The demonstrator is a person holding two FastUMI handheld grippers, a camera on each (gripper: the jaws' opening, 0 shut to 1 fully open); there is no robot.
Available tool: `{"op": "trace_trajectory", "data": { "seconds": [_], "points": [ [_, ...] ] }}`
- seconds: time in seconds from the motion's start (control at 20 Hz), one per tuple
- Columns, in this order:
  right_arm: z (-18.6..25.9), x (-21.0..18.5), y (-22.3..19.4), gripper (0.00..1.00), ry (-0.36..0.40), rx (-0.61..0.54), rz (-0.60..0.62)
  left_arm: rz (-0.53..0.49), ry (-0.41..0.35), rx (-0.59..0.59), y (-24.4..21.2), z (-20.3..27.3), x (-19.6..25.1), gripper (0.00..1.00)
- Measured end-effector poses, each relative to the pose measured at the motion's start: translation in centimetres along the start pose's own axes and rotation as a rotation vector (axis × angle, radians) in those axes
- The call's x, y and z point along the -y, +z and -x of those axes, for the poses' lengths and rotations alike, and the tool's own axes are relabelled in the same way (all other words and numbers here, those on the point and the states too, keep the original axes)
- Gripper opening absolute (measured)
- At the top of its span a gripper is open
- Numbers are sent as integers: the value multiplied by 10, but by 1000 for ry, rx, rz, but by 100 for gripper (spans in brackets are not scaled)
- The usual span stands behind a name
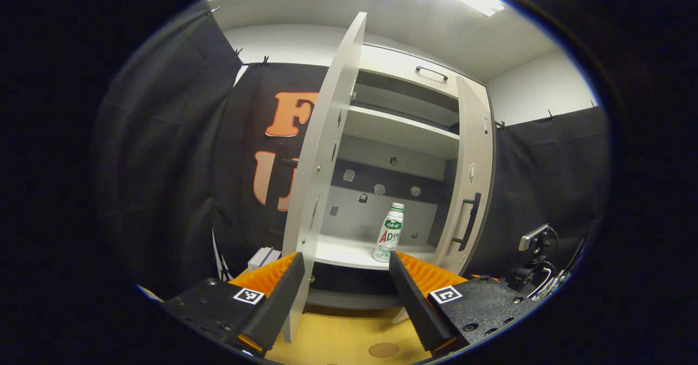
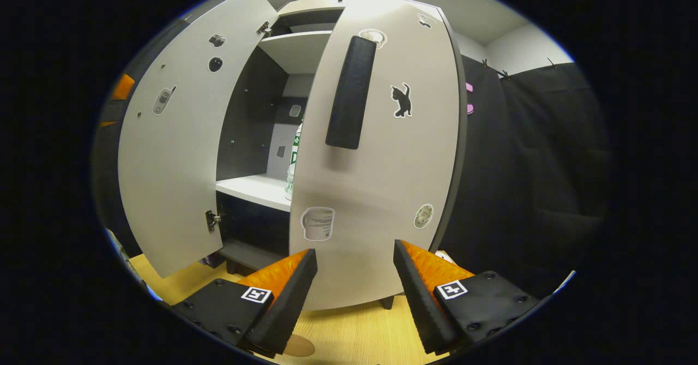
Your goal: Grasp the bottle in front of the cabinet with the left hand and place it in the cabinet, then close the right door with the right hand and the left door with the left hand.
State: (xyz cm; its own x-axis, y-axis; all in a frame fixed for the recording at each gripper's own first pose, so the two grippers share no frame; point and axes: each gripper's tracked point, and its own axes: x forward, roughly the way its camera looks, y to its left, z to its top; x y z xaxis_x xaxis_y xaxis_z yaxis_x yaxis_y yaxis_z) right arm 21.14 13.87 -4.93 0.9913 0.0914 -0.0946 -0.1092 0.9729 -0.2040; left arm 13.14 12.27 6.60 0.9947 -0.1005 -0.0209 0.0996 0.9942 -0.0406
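Left gripper view: low, facing straight into the open cabinet (image 1: 403, 136) from near. Right gripper view: low, close before the right door (image 2: 381, 163). Both share the shelf (image 1: 354, 253) interior.

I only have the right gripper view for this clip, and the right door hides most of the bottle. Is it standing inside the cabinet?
Observer: Yes. The left gripper view shows the bottle upright on the lower shelf, near the front edge.
Operator: Is the left gripper holding it?
Observer: No. The left gripper is open, jaws apart, and the bottle sits farther in.
Operator: Anything above the doors?
Observer: A top panel with a black handle.
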Motion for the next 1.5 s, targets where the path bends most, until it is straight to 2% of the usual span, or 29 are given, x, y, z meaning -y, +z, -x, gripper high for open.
{"op": "trace_trajectory", "data": {
  "seconds": [0.25,0.35,0.45,0.5,0.55,0.8,0.95,1.0,1.15,1.2,1.25,1.4,1.45,1.5],
  "points": [
    [20,5,4,94,-1,-1,-26,-24,19,23,6,18,-11,92],
    [28,5,5,94,2,2,-28,-26,32,30,8,26,-19,95],
    [34,5,7,94,4,5,-30,-52,59,37,7,31,-34,95],
    [37,5,7,94,4,7,-30,-69,79,32,5,34,-45,98],
    [40,5,8,94,3,8,-31,-79,99,28,5,37,-55,95],
    [50,9,8,94,-5,4,-29,-120,178,44,4,38,-110,95],
    [56,14,8,94,-13,5,-26,-165,205,60,3,28,-138,92],
    [58,16,9,91,-17,6,-24,-176,211,64,2,23,-147,95],
    [62,23,9,94,-28,7,-23,-182,237,68,-5,7,-171,95],
    [63,24,9,88,-31,6,-23,-186,244,69,-8,0,-177,95],
    [63,26,9,94,-34,3,-23,-192,247,66,-12,-5,-182,95],
    [65,31,7,94,-48,-4,-22,-208,254,40,-26,-27,-196,95],
    [66,34,6,88,-53,-7,-22,-207,255,31,-32,-34,-198,95],
    [67,36,4,94,-58,-10,-23,-203,253,22,-37,-41,-200,95]
  ]
}}
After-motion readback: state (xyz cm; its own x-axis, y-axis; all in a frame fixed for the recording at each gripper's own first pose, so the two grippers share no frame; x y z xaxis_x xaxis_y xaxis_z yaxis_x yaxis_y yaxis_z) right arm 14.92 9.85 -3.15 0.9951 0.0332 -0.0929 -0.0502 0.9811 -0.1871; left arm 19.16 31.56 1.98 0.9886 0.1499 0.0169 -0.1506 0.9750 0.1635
